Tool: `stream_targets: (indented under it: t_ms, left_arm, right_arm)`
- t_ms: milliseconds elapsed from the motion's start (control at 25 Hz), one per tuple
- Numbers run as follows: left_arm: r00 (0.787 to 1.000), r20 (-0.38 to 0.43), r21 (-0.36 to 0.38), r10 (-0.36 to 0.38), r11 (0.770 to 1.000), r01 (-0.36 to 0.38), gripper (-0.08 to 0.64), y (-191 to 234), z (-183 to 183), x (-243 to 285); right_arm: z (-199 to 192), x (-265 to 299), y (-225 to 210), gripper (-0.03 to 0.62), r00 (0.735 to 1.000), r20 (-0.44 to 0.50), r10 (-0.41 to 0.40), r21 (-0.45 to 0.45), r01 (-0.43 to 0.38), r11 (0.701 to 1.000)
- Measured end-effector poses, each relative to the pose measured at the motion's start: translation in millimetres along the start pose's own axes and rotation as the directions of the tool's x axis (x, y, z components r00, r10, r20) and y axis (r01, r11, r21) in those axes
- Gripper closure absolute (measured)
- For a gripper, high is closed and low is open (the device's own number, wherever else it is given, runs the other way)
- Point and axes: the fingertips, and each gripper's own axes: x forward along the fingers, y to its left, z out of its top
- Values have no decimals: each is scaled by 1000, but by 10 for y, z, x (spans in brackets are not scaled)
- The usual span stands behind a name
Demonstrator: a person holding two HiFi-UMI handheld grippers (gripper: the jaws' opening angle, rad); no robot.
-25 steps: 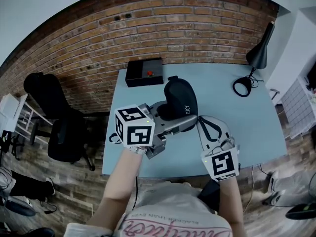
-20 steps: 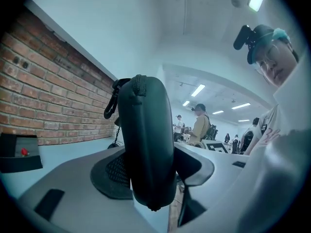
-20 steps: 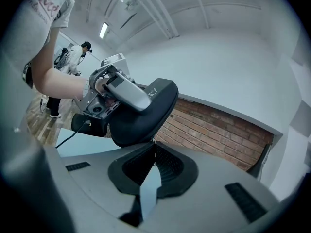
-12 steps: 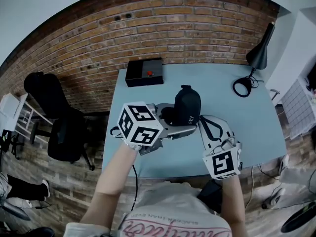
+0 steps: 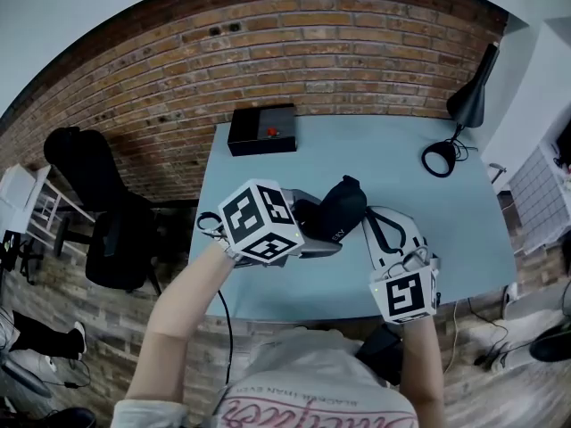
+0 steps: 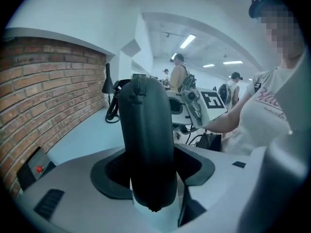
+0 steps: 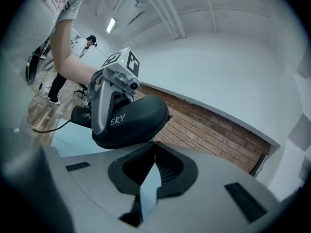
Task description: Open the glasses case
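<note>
Clamps glasses case (image 5: 339, 212) in left hand-held gripper (image 5: 317, 226) over front edge of worktop (image 5: 401, 150), now tipped from upright to slanting versus a second ago, with right hand-held gripper (image 5: 368, 221) pressed together at its end; likely set-up for running the zip (image 6: 140, 84), apparently not yet undone.

The left tool (image 6: 151, 178) clamps the dark case (image 6: 146, 140) upright between its jaws, zip (image 6: 138, 84) running over its top; the blue desk (image 6: 82, 135) stretches beyond, a brick wall (image 6: 43, 96) along its left.
</note>
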Motion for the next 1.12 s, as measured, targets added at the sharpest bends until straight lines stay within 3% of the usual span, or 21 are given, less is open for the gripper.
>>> stream_targets:
  t_ms: [160, 320, 720, 880, 1000, 1120]
  left_arm:
    - [990, -138, 53, 4, 999, 3, 310, 3, -140, 5]
    - [966, -259, 90, 6, 996, 17, 310, 15, -251, -18]
    - [848, -518, 246, 114, 969, 20, 310, 156, -425, -79]
    - [802, -575, 291, 161, 957, 16, 310, 237, -500, -50]
    - [781, -604, 287, 157, 957, 29, 310, 247, -557, -11]
    - [753, -640, 286, 156, 957, 45, 310, 277, -631, 14]
  right_arm:
    - [-17, -3, 8, 574, 1000, 2, -4, -4, 4, 1000]
    - [-52, 2, 34, 574, 1000, -2, -13, -10, 13, 1000]
    - [-95, 32, 64, 574, 998, -64, -17, -121, 9, 993]
    - [-125, 51, 76, 574, 995, -98, -25, -226, 2, 974]
    - [-138, 61, 92, 574, 993, -112, -23, -275, -9, 961]
    - [-153, 86, 129, 574, 990, -140, -30, -388, -27, 921]
